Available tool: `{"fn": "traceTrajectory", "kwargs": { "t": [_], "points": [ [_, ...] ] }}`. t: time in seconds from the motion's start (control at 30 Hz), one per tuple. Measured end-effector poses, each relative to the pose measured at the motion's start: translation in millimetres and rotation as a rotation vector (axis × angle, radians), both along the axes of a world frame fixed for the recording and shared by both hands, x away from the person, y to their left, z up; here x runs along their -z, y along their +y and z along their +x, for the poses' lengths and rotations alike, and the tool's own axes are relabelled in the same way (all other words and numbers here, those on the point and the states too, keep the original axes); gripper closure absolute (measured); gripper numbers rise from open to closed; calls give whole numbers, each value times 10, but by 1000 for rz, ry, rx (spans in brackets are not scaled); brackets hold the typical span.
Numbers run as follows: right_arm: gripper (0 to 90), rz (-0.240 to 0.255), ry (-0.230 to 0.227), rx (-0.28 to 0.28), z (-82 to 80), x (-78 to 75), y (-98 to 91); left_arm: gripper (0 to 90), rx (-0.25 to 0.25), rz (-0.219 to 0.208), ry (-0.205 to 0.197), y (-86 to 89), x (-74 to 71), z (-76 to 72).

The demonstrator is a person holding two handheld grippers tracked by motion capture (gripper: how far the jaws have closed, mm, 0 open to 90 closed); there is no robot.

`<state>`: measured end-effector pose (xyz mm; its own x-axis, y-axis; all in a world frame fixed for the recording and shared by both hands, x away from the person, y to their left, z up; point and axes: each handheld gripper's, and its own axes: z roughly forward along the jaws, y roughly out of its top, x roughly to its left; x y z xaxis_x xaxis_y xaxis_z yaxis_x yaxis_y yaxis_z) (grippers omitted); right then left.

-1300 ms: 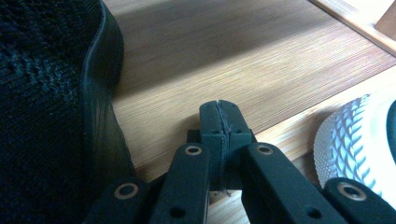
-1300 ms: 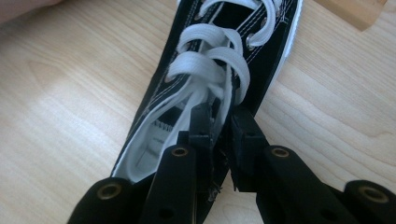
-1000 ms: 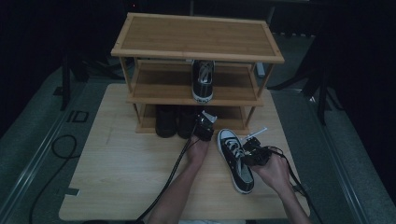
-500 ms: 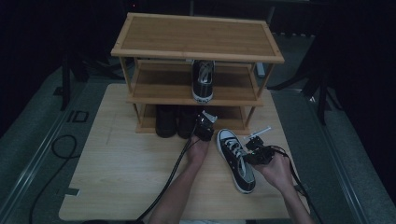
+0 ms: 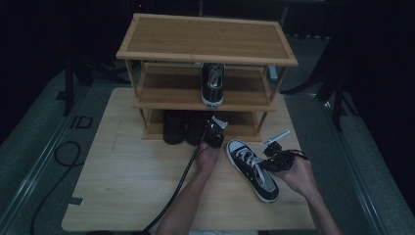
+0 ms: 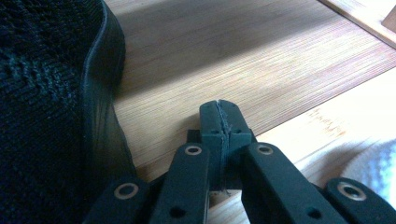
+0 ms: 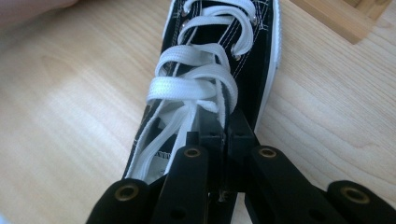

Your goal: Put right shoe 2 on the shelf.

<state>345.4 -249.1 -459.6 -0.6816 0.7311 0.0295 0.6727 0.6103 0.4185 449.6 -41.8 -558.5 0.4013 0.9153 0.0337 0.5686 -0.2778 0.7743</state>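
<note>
The black canvas sneaker with white laces and a white rubber sole (image 5: pixel 252 169) lies on the pale wooden table (image 5: pixel 122 186), toward its near right corner, toe pointing at the three-tier bamboo shoe rack (image 5: pixel 208 54) that stands along the far edge. The right gripper (image 7: pixel 223 122) has its jaws clamped on the upper's edge beside the laces, near the shoe's opening. That is a thin pinch of cloth: if the shoe is lifted by it, the heavy sole may swing down and the canvas may slip free. The left gripper (image 6: pixel 220 122) rests with its jaws pressed together on nothing, on the rack's bottom board just beside a dark knitted shoe (image 6: pixel 51 107). It gives no support, and a swinging toe could strike the rack's front rail.
</note>
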Motion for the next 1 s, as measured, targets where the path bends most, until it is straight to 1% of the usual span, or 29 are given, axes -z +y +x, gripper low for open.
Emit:
{"fn": "traceTrajectory", "kwargs": {
  "t": [0.07, 0.1, 0.2, 0.33, 0.43, 0.5, 0.53, 0.6, 0.63, 0.77, 0.8, 0.87, 0.9, 1.0],
  "points": [
    [887, 2, -4, -10, -7, -11, -7, 900, 0, 0, 0, 0, 0, 0],
    [887, 7, -5, -35, -20, -47, -32, 900, 0, 0, 0, 0, 0, 0],
    [887, 17, -12, -57, -33, -106, -61, 900, 0, 0, 0, 0, 0, 0],
    [887, 22, -43, -116, -69, -217, -87, 900, 0, 0, 0, 0, 0, 0],
    [887, 26, -58, -135, -89, -301, -110, 900, 0, 0, 1, 1, 0, 0],
    [887, 32, -57, -142, -96, -325, -118, 900, 0, -1, 1, 1, 0, 0],
    [887, 33, -63, -156, -110, -368, -129, 900, 1, -1, 1, 1, 0, 0],
    [887, 34, -63, -163, -117, -380, -131, 900, 1, -1, 1, 1, 0, 0],
    [888, 31, -65, -182, -135, -413, -131, 900, 1, -1, 1, 1, 0, 0],
    [887, 32, -65, -199, -155, -456, -132, 900, 0, -1, 1, 1, 0, 0],
    [887, 42, -65, -216, -177, -496, -135, 900, 0, 0, 1, 1, 0, 0],
    [887, 46, -65, -218, -186, -510, -135, 900, 0, 0, 1, 0, 0, 0],
    [887, 61, -64, -237, -202, -554, -136, 900, 0, -1, 1, 0, 0, 0],
    [887, 69, -63, -261, -217, -609, -117, 900, -1, -2, 2, 0, 0, 0]
  ]
}}
